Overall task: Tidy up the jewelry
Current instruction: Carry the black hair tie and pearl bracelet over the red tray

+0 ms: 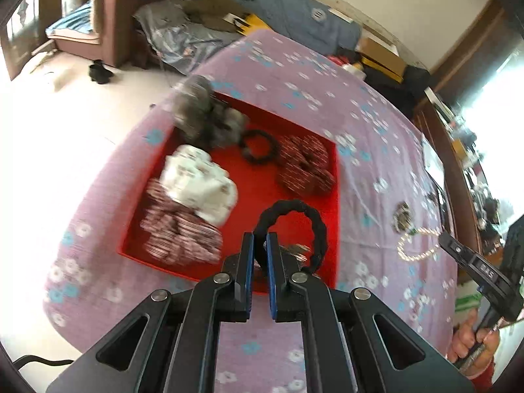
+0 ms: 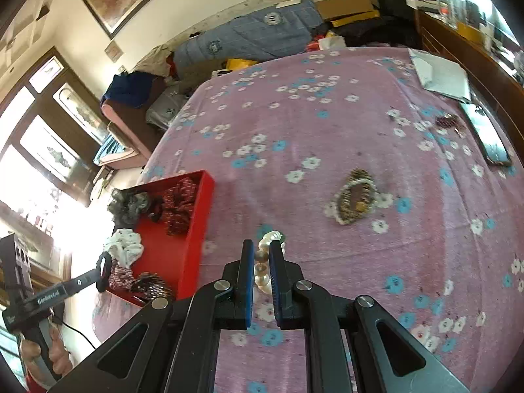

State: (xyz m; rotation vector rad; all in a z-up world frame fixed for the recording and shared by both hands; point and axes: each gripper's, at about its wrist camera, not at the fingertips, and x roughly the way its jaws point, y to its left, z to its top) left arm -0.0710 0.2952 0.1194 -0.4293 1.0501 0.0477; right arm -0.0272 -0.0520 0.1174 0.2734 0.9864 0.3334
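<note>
left wrist view: the left gripper (image 1: 260,239) pinches a black braided hair tie (image 1: 294,226) between its blue-padded fingers (image 1: 248,262), the loop standing up over the near right part of a red tray (image 1: 337,196). the tray rests on a pink floral bedspread (image 1: 294,65). inside it lie a grey fluffy scrunchie (image 1: 199,114) at the far left corner, a small black hair tie (image 1: 258,145) beside it, a dark red patterned scrunchie (image 1: 306,168) toward the far right, a white printed scrunchie (image 1: 199,185) at the left, and a red-and-white patterned scrunchie (image 1: 181,234) just in front of it, the white one overlapping it. outside the tray, to the right, a pearl bracelet (image 1: 417,242) hangs from the tip of the right gripper (image 1: 448,240), with a brown beaded bracelet (image 1: 402,216) on the cloth just beyond it.

right wrist view: the right gripper (image 2: 261,255) is closed narrowly on the pearl bracelet (image 2: 263,262), whose beads fill the gap between the fingers, low over the bedspread (image 2: 327,124). the brown beaded bracelet (image 2: 357,196) lies apart to the right; a small dark red beaded piece (image 2: 450,121) lies farther off, near a phone (image 2: 488,137) and a white paper (image 2: 442,75). the red tray (image 2: 196,229) sits at the left, with the left gripper (image 2: 103,271) over its near edge.
</note>
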